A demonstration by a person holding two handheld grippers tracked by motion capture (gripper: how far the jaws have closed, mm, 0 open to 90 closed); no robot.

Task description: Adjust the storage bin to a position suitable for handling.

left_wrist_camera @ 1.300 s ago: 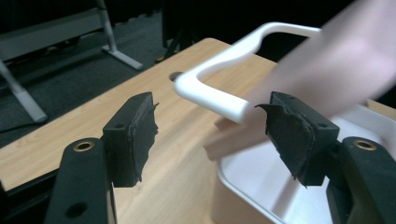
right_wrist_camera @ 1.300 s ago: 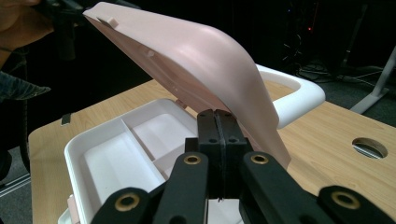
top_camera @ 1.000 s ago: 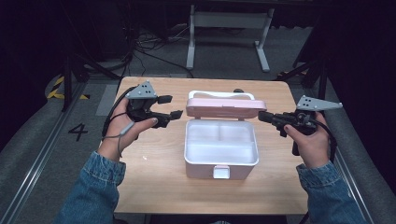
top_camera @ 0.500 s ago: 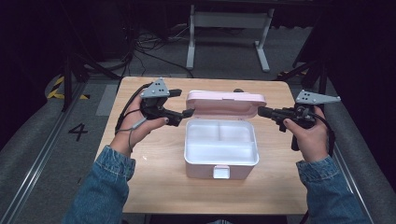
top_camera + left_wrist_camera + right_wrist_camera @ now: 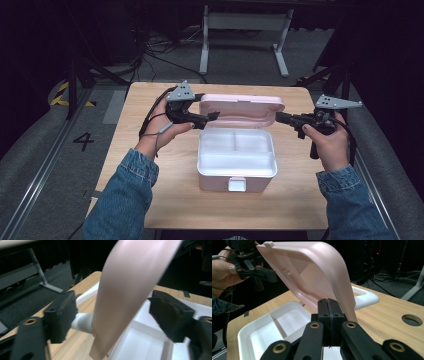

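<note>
A white compartment box [image 5: 237, 175] stands mid-table with its pink lid [image 5: 242, 107] raised upright at the back. My left gripper [image 5: 212, 116] is at the lid's left end. Its jaws have just been closing, and in the left gripper view the lid [image 5: 130, 282] stands between the pads [image 5: 62, 312] with a gap on each side. My right gripper [image 5: 278, 117] is shut with nothing in it, its tips [image 5: 328, 307] right at the lid's right end [image 5: 312, 272]. The right gripper view also takes in the divided tray [image 5: 262, 325] and the left gripper [image 5: 272, 275] farther off.
The box's white handle [image 5: 364, 298] lies on the wooden table [image 5: 150, 165] behind the lid. A round hole [image 5: 412, 319] is cut in the tabletop at the far right. A desk frame [image 5: 240, 30] and floor cables lie beyond the table.
My left gripper has moved right, from beside the box to the lid's left end, so that the lid's edge is now between its jaws. The right gripper has kept still.
</note>
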